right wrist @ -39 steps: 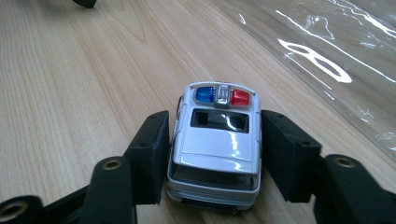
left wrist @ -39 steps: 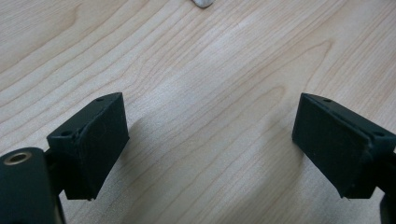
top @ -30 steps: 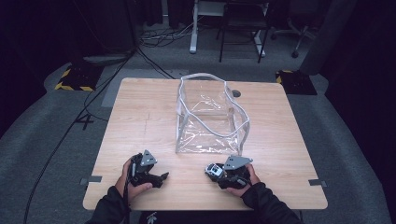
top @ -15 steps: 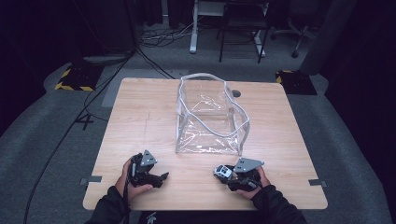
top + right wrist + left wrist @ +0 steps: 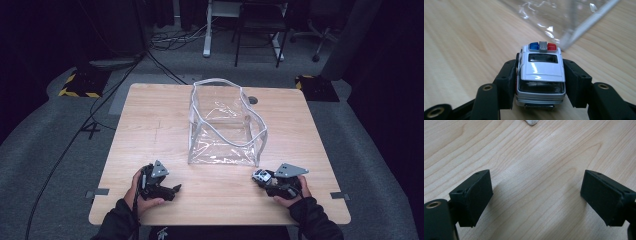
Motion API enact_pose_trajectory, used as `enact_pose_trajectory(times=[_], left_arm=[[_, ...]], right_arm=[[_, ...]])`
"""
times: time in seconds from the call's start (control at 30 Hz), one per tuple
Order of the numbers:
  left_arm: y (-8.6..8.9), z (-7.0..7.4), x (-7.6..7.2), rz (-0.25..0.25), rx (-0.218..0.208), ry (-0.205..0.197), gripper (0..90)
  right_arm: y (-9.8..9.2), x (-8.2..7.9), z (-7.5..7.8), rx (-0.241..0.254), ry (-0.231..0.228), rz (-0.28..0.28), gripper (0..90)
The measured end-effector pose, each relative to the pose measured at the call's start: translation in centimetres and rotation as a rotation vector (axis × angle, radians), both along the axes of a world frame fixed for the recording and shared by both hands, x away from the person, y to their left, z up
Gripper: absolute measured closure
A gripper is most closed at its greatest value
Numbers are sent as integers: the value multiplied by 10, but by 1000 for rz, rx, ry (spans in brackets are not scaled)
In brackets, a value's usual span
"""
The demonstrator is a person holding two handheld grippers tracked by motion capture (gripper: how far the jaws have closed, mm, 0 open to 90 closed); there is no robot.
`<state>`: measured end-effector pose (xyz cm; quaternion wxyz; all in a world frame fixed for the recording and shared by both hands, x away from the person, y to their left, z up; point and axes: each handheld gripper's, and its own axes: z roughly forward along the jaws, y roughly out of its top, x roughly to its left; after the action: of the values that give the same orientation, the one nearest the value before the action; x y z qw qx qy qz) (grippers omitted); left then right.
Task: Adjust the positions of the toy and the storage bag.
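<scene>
Surface (image 5: 150, 115): pale wood-grain top, the biggest thing here; it carries the bag, and both grippers sit low at the edge nearest the person.

Clear bag (image 5: 225, 125): see-through plastic pouch with a pale trimmed rim, standing upright with its mouth open to the top, near the middle of the surface. Its walls look thin, crinkled and glossy, likely to give under a push.

Left gripper (image 5: 176, 189): near the bag's front left corner but apart from it, close above the surface. Its fingers (image 5: 474, 195) are spread wide, with bare wood between them.

Right gripper (image 5: 257, 176): just off the bag's front right corner. Its fingers (image 5: 506, 80) are clamped on the two sides of the toy car, which sits straight between them.

Toy police car (image 5: 541, 72): small white model, dark windows, roof bar with a blue and a red light. In the high view (image 5: 261, 175) it is at the tip of the right gripper, in front of the bag's right corner and outside it.

Step in hand, as I judge it: carrying the car to the bag.

Doing it well: lift the car clear above the trimmed rim before crossing over, come down through the open mouth without brushing the soft wall, and let go low. The free left gripper could steady the bag's rim.
</scene>
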<state>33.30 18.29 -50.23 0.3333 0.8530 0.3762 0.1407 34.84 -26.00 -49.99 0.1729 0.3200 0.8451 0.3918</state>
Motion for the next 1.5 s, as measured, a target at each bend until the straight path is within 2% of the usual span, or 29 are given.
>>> enact_pose_trajectory(times=[0.03,0.1,0.17,0.23,0.3,0.37,0.4,0.5,0.57,0.6,0.63,0.67,0.7,0.73,0.8,0.83,0.9,1.0,1.1,1.2,1.4,1.5], left_arm=[[-1,-1,0,-3,-10,12,109],[-1,0,1,-4,-4,7,109],[-6,0,6,-1,-5,8,109],[-11,0,12,33,-1,3,109],[-18,0,19,38,-1,4,110],[-21,0,22,43,-7,7,111],[-28,0,29,38,-12,9,114],[-34,0,35,37,-10,3,117],[-39,1,41,23,-10,-6,146],[-43,1,44,20,-10,8,157],[-46,1,47,14,-5,-11,159],[-49,1,50,4,-6,-1,167],[-53,1,53,-4,-10,-9,183],[-59,1,58,-6,-19,-20,267],[-62,1,60,-8,-23,-25,296],[-68,2,65,8,-27,-32,367],[-70,2,67,23,-17,-47,402],[-74,2,71,18,-4,-66,421],[-80,3,77,49,-5,-66,432],[-90,2,82,84,9,-84,458],[-101,3,89,76,37,-113,492],[-102,3,91,71,32,-118,499]], right_arm=[[-4,2,0,3,3,-24,481],[-9,4,1,2,0,-30,481],[-21,12,2,16,1,-82,481],[-28,17,2,6,-10,-114,481],[-35,23,2,-15,-21,-160,481],[-41,26,2,-14,-19,-174,481],[-51,32,1,-8,-23,-219,481],[-61,37,1,1,-17,-241,481],[-70,42,1,9,-12,-275,481],[-74,44,1,13,-6,-287,481],[-78,47,0,18,-6,-300,481],[-81,50,-1,24,-1,-318,481],[-85,52,-1,27,5,-331,481],[-89,56,-1,25,1,-344,481],[-90,57,-1,28,3,-343,480],[-91,59,-1,25,9,-346,480],[-92,60,-1,22,10,-348,480],[-92,60,-1,20,10,-347,480],[-92,61,-1,9,15,-349,480],[-92,61,-1,10,15,-350,480],[-92,61,-1,15,17,-351,480],[-92,61,-1,15,20,-352,479]])
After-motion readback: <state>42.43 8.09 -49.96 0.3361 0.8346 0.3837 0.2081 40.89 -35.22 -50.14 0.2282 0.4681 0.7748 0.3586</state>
